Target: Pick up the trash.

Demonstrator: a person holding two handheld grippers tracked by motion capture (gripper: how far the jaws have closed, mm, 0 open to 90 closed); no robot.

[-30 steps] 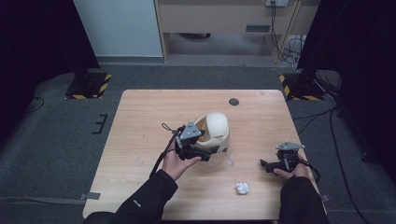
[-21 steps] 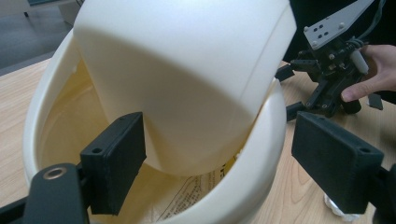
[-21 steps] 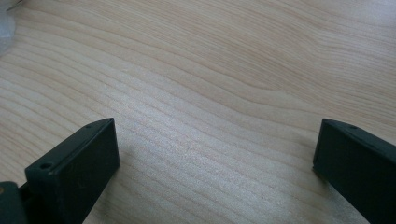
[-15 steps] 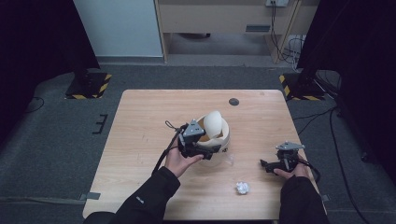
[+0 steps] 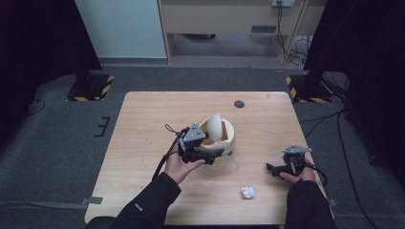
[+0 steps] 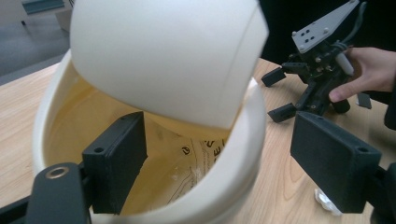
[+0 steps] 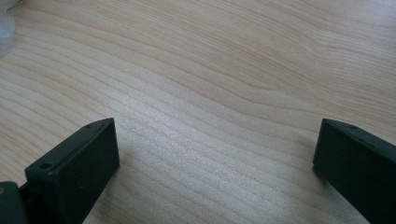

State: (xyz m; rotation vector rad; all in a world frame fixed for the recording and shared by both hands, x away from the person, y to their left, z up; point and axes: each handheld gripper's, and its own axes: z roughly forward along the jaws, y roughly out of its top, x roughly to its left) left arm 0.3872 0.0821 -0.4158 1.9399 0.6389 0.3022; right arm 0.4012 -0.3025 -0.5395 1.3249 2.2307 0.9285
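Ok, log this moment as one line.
left tool: jaws straddle bin rim | lid: tipped | right tool: open, idle | paper wad: on table

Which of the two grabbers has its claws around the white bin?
The left gripper, in the person's left hand. One jaw is inside the cream bin and one outside its rim. The right gripper sits apart near the table's right edge, jaws open over bare wood.

Black long sleeves (image 5: 148, 202); black hand-held grippers (image 5: 206, 155) with grey triangular plates, trailing cables.
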